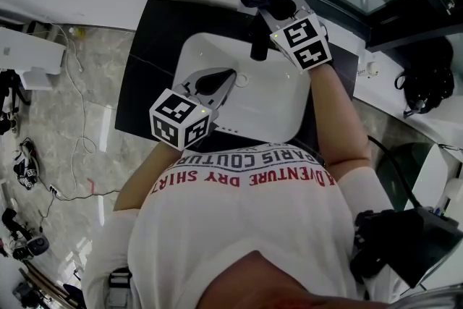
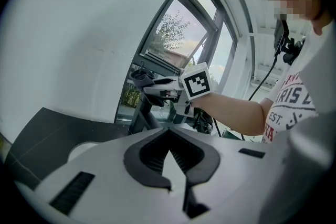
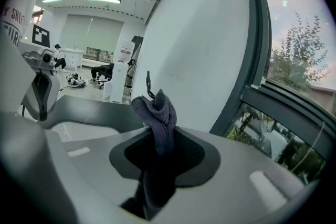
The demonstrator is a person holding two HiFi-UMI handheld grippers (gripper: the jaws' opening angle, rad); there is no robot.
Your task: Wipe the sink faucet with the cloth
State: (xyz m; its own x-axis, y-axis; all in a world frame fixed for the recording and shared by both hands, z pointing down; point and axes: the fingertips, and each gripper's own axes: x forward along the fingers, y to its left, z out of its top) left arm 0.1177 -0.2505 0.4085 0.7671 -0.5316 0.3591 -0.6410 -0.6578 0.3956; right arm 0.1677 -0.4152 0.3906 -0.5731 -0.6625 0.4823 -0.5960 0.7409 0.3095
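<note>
Black countertop (image 1: 155,32), white ceramic basin (image 1: 275,108). My right gripper (image 3: 157,157) clamps dark grey knitted cloth (image 3: 158,113) near black upright faucet (image 1: 258,40); contact unclear. My left gripper (image 1: 217,82) closed, empty. Wiping judged mostly outstanding.

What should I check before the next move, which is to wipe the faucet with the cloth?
1. Cloth held in the right gripper: ok, the jaws are shut on it.
2. Right gripper close to the faucet: ok, it is just above it in the head view.
3. Cloth touching the faucet: cannot tell.
4. Left gripper clear of the faucet: ok, it is shut, empty and over the sink.
5. Enough cloth beyond the jaws: ok.
</note>
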